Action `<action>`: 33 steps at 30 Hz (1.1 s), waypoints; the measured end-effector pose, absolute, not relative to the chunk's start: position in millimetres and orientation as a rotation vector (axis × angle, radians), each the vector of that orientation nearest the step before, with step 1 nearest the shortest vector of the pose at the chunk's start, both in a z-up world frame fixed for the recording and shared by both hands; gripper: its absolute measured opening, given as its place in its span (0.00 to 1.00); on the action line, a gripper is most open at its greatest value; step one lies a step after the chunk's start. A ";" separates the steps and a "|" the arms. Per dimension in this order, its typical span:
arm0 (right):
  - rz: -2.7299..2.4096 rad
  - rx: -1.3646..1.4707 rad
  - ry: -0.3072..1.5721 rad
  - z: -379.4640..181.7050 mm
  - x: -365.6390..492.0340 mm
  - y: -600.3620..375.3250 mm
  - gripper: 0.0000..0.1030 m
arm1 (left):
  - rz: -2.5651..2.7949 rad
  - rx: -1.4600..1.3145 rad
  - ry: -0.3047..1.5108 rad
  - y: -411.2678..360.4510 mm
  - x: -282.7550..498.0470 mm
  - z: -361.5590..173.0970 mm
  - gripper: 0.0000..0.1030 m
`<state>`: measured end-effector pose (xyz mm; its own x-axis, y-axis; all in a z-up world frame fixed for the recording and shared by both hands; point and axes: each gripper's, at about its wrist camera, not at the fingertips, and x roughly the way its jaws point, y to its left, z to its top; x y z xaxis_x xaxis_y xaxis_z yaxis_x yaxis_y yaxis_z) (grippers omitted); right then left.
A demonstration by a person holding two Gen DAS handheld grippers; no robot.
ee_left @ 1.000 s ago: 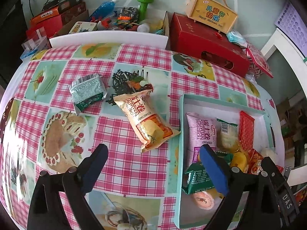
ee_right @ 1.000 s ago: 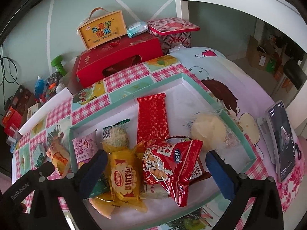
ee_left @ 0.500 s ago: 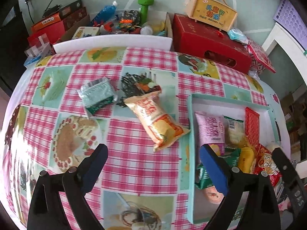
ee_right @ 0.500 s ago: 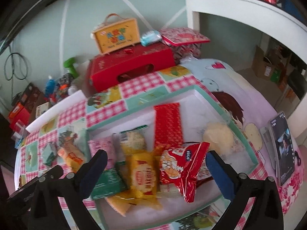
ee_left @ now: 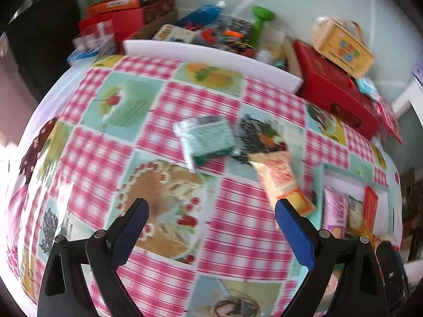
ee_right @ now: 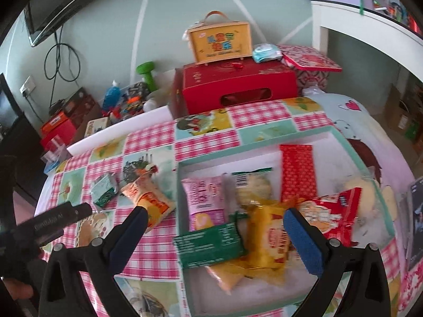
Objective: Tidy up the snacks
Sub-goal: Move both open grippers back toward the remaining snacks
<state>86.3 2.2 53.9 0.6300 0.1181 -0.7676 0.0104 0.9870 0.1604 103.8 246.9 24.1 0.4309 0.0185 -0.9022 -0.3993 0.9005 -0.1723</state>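
The left gripper point(ee_left: 210, 212) is empty, with its fingers spread wide over the checked tabletop point(ee_left: 238, 240). The right gripper point(ee_right: 212, 223) is empty too, and its fingers are also wide apart, hanging over the near end of the teal box point(ee_right: 355, 146).

Between and just past the right fingers, many snacks already lie in the box: a dark green carton point(ee_right: 208, 245), a yellow pack point(ee_right: 272, 237), a red bag point(ee_right: 330, 212), a pink pack point(ee_right: 205, 198) and a long red wrapper point(ee_right: 297, 175). So most of the job looks done.

Two snacks are still left out. An orange pack point(ee_left: 284, 182) lies just past the left gripper's right finger, right beside the box. A small green pack point(ee_left: 207, 138) sits farther out on the tabletop, ahead of the fingers. Both likely need to go in the box.
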 end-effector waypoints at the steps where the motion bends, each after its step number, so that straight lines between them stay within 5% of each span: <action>1: 0.072 0.155 0.892 52.6 86.9 5.8 1.00 | 0.279 -0.403 1.100 252.3 103.1 23.2 0.93; 11: 0.176 0.104 0.877 46.7 93.4 44.6 0.94 | 0.340 -0.455 1.088 292.6 102.4 16.2 0.93; 33: 0.312 0.015 1.038 2.3 153.8 114.1 0.61 | 0.160 -0.169 1.133 285.9 182.5 -9.1 0.93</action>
